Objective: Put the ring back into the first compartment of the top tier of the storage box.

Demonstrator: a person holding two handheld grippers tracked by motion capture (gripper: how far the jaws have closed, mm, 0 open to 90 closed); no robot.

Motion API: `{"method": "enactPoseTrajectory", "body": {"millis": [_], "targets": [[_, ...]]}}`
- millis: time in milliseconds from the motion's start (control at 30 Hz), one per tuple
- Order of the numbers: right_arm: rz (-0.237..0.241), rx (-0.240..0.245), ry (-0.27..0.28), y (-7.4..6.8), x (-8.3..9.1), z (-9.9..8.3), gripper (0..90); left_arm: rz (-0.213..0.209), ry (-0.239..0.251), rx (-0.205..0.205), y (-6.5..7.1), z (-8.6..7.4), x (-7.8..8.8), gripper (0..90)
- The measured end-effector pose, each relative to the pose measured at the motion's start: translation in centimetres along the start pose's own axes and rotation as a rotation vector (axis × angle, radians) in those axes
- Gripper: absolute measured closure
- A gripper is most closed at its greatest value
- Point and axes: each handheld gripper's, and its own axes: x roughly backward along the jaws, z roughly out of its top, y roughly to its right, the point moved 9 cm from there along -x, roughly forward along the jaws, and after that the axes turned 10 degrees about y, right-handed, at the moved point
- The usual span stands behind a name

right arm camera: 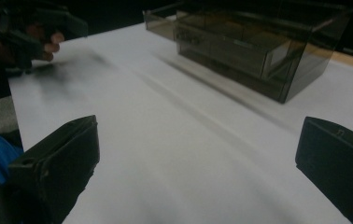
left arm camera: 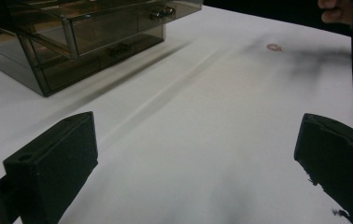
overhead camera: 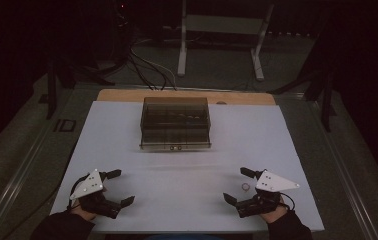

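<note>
Left gripper (overhead camera: 116, 187) and right gripper (overhead camera: 240, 185) rest at the near edge, jaws wide, holding nothing — drawer box (overhead camera: 175, 123) stands far-centre, small ring (overhead camera: 245, 187) beside the right gripper; nothing appears begun

Left hand-held gripper (overhead camera: 118, 188): near the table's (overhead camera: 177, 165) near-left corner, jaws spread wide, nothing between them; grey three-cornered plate on top.
Right hand-held gripper (overhead camera: 239, 185): near the near-right corner, jaws spread wide, empty; grey plate on top.
Left hand (overhead camera: 80, 210): grips the gripper's rear, dark sleeve.
Right hand (overhead camera: 273, 215): grips the gripper's rear, dark sleeve.
Spacing: grippers well apart, jaws angled inward.
</note>
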Motion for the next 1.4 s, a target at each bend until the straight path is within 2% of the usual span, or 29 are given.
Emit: {"method": "enactPoseTrajectory", "body": {"millis": [433,667,900,1100,1133,1300,1400], "targets": [[-0.042,0.032,0.038,1.4,0.3,2.4,0.0,-0.003,0.006,0.003,0.1,0.1,-0.1,1.1],[-0.086,0.029,0.045,3.1,0.2,2.8,0.0,-0.005,0.006,0.005,0.1,0.1,-0.1,1.1],[-0.143,-0.002,0.016,5.1,0.5,1.7,0.0,-0.006,0.01,0.007,0.1,0.2,-0.1,1.1],[-0.168,-0.012,-0.013,5.9,0.6,1.0,0.0,-0.004,0.006,0.006,0.1,0.1,-0.1,1.1],[-0.186,-0.007,-0.027,6.4,0.7,0.7,0.0,-0.005,0.006,0.005,0.1,0.2,-0.1,1.1],[-0.211,-0.014,-0.047,7.1,1.0,0.0,0.0,-0.008,0.008,0.004,0.1,0.2,-0.1,1.1],[-0.23,-0.026,-0.074,7.7,1.3,-0.8,0.0,0.0,-0.002,-0.015,0.1,0.1,-0.1,1.1]]}}
